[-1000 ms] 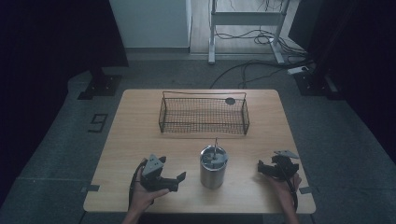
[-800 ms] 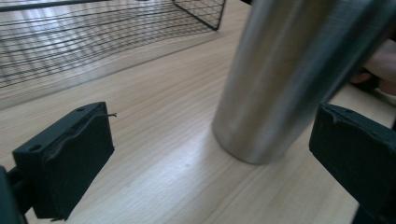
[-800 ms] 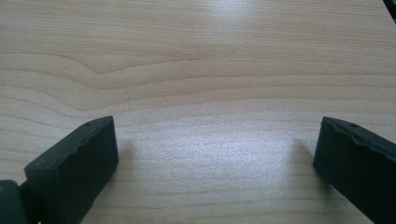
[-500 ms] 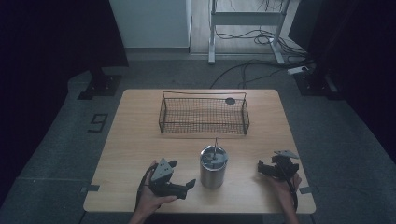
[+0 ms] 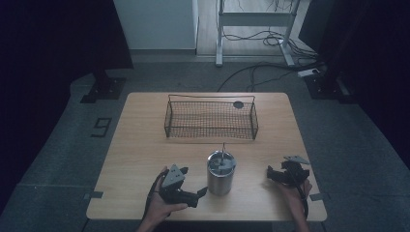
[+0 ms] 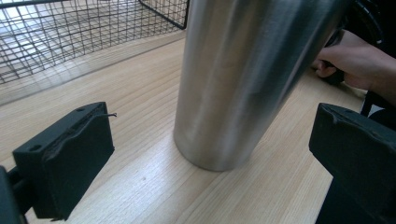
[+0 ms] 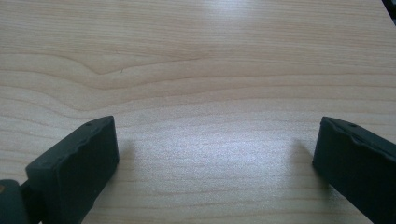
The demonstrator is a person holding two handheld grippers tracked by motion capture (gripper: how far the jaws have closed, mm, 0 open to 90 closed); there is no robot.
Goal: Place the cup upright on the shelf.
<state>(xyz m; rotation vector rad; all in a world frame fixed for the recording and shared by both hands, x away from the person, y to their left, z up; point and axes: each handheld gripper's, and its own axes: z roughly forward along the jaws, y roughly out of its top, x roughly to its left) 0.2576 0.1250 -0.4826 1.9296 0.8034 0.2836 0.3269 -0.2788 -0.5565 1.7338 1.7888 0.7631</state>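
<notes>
A steel cylindrical cup [image 5: 220, 173] stands upright near the table's front edge, with a thin rod sticking up from its top. My left gripper [image 5: 200, 192] lies just left of it, open and pointing at its base. In the left gripper view the cup [image 6: 247, 79] rises close ahead between the wide-apart jaws, untouched. My right gripper [image 5: 270, 175] rests on the table to the cup's right, open. In the right gripper view its two jaws stand far apart over bare wood [image 7: 205, 93] with nothing between them.
A black wire basket [image 5: 211, 117] stands across the middle back of the table, with a small dark round object [image 5: 238, 104] at its far right corner. The basket mesh [image 6: 70, 32] also appears behind the cup. Cables and a desk frame lie on the floor beyond.
My left gripper has swung right and turned toward the cup, ending close to its base. The right gripper has stayed put.
</notes>
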